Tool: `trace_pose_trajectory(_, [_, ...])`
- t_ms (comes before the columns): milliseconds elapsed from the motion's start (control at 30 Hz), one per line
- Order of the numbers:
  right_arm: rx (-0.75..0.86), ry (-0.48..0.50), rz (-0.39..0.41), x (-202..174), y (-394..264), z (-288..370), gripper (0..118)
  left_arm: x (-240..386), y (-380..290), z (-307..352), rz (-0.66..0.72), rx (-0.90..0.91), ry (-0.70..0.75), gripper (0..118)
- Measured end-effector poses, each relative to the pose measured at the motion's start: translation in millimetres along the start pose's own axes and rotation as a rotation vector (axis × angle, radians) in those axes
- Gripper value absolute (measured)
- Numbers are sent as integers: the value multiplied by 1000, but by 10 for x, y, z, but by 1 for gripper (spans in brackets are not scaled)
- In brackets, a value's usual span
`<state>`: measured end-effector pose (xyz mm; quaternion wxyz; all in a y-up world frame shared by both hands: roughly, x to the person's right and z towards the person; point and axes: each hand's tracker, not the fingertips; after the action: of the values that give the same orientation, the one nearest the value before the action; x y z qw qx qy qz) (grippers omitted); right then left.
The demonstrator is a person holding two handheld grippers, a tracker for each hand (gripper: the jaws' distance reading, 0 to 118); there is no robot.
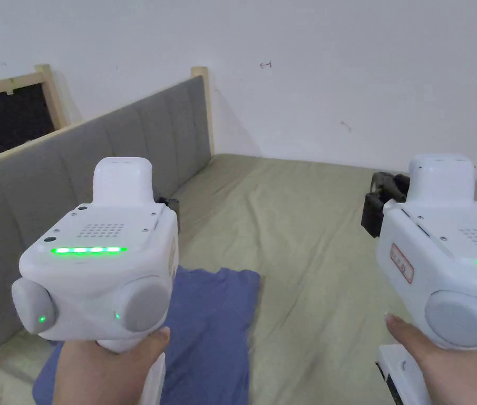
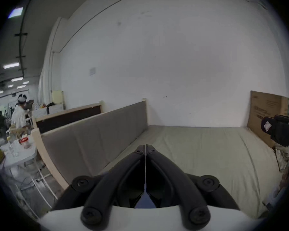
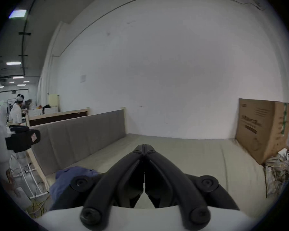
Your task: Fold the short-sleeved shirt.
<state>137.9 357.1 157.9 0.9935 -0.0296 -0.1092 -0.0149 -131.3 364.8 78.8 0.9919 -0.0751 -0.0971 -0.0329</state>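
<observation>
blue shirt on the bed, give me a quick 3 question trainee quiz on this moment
1. True or false: the left hand-held gripper has its jaws closed with nothing between them.
2. Where does the blue shirt lie on the bed? A) near the grey headboard, in front of the person B) against the cardboard box C) at the far wall
3. Fill in: the right hand-held gripper is held above the bed and grips ____.

Key: 1 true; 2 A; 3 nothing
</observation>
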Motion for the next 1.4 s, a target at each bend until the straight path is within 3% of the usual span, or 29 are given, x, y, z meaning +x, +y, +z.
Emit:
trace_pose_trajectory(67, [-11, 5, 14, -52, -10, -52, 1, -61, -55, -52, 11, -27, -2, 0])
trace_pose_trajectory(167, [-94, 46, -5, -24, -73, -133, 1, -232, -227, -298, 95, -149, -130, 0])
trace_pose_trajectory(200, [-117, 60, -20, 11, -105, -153, 1, -282, -352, -492, 97, -257, -192, 0])
trace_pose_trajectory(333, [-169, 43, 6, 126, -284, -242, 1, -336, -1050, -1360, -45, -712, -209, 0])
trace_pose_trajectory(433, [-250, 38, 24, 178, -459, -361, 1, -391, -1601, -1797, -23, -935, -184, 0])
trace_pose_trajectory(467, [-284, 47, 17, 205, -523, -404, 1, -430, -1778, -1907, 13, -985, -177, 7])
trace_pose_trajectory(500, [-309, 55, 10, 219, -585, -443, 1, -450, -1919, -2024, 40, -1035, -156, 32])
trace_pose_trajectory(533, [-321, 59, 6, 241, -633, -467, 1, -455, -2019, -2111, 44, -1066, -137, 84])
trace_pose_trajectory(567, [-331, 60, 4, 266, -688, -492, 1, -451, -2145, -2210, 60, -1103, -134, 107])
trace_pose_trajectory(667, [-363, 50, 7, 334, -827, -556, 1, -395, -2315, -2383, 56, -1091, -126, 106])
trace_pose_trajectory(733, [-388, 41, 1, 389, -907, -601, 1, -343, -2460, -2468, 39, -1106, -117, 118])
trace_pose_trajectory(900, [-438, 22, -15, 496, -1062, -662, 1, -268, -2706, -2474, -69, -1051, -114, 118])
trace_pose_trajectory(1067, [-464, 12, -49, 573, -1117, -655, 1, -361, -2654, -2382, -44, -991, -160, 118])
trace_pose_trajectory(1100, [-469, 15, -52, 588, -1111, -650, 1, -392, -2599, -2323, -24, -968, -188, 113])
trace_pose_trajectory(1167, [-473, 22, -50, 611, -1083, -622, 1, -471, -2389, -2149, -23, -881, -182, 73])
trace_pose_trajectory(1200, [-469, 22, -46, 618, -1065, -603, 1, -502, -2295, -2047, -18, -843, -190, 43])
trace_pose_trajectory(1233, [-462, 19, -45, 625, -1050, -581, 1, -534, -2231, -1979, -38, -824, -176, 0])
trace_pose_trajectory(1333, [-448, 19, -72, 652, -987, -519, 1, -702, -1969, -1760, -6, -742, -199, 0])
trace_pose_trajectory(1400, [-444, 24, -91, 679, -922, -463, 1, -814, -1755, -1618, -24, -679, -140, 0])
